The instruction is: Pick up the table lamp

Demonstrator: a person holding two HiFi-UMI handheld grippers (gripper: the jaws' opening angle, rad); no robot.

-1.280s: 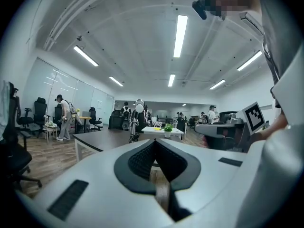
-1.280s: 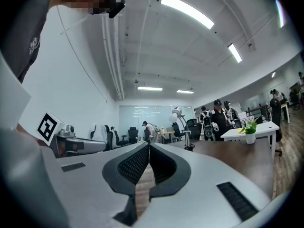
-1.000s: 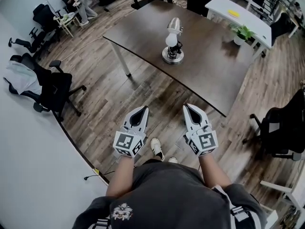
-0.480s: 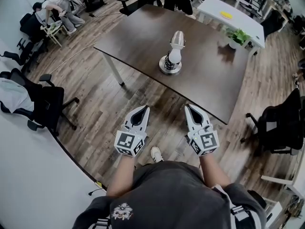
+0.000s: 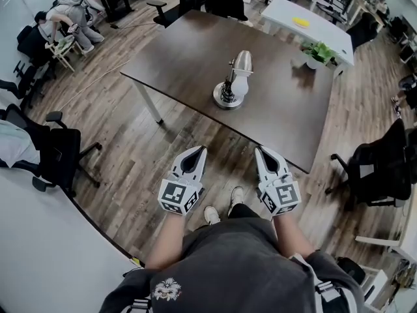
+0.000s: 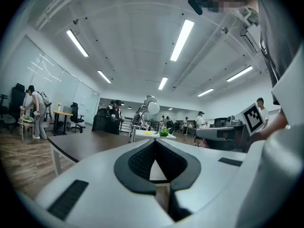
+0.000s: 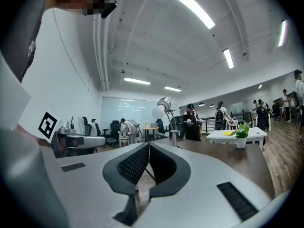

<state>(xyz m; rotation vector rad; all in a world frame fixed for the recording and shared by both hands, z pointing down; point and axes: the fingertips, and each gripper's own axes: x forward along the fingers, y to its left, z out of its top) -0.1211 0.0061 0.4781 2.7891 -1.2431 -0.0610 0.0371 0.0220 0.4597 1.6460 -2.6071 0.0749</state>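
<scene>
I noted the left gripper (image 5: 195, 152) and right gripper (image 5: 263, 151) closed tip to tip, both empty. The table lamp (image 5: 232, 83) stood far ahead, mid-table (image 5: 182, 51). I judged it base-heavy with a fragile bulb; the stiff stem looked the safest hold.

- The head view looks steeply down from above the person, taking in the left gripper (image 5: 196, 154), the right gripper (image 5: 263, 154) and the dark table (image 5: 287, 109) beyond.
- Each gripper view looks level along its own jaws, low, toward that table from short of its edge.
- All three share the table lamp (image 5: 233, 82) and potted plant (image 5: 317, 51).
</scene>
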